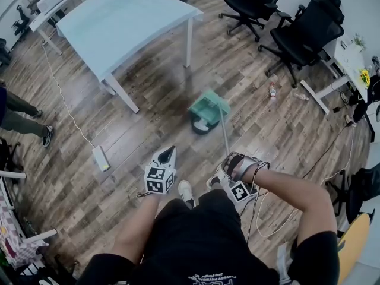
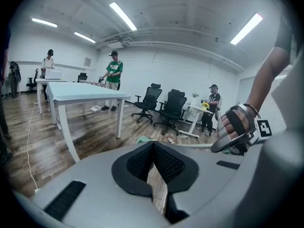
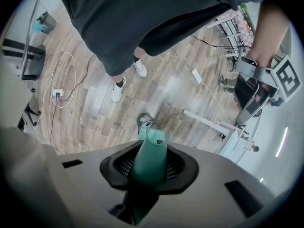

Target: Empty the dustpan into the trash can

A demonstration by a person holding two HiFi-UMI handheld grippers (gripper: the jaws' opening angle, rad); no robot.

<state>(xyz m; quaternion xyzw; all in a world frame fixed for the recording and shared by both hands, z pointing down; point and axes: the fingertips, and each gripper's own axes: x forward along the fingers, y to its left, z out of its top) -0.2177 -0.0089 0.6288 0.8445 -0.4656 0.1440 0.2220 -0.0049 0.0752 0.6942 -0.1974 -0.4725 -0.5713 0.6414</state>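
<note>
Over the trash can (image 1: pixel 200 127), right hand-held gripper (image 3: pixel 149 164) clamps the dustpan (image 1: pixel 209 105); left hand-held gripper (image 2: pixel 154 159) closed, empty.

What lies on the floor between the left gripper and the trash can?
Nothing: in the head view, only bare wooden floor separates the left gripper from the trash can under the dustpan.

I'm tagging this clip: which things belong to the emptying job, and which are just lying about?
Job: dustpan, gripped by the right tool; trash can.
Lying about: table, chairs, bottle, power strip.
</note>
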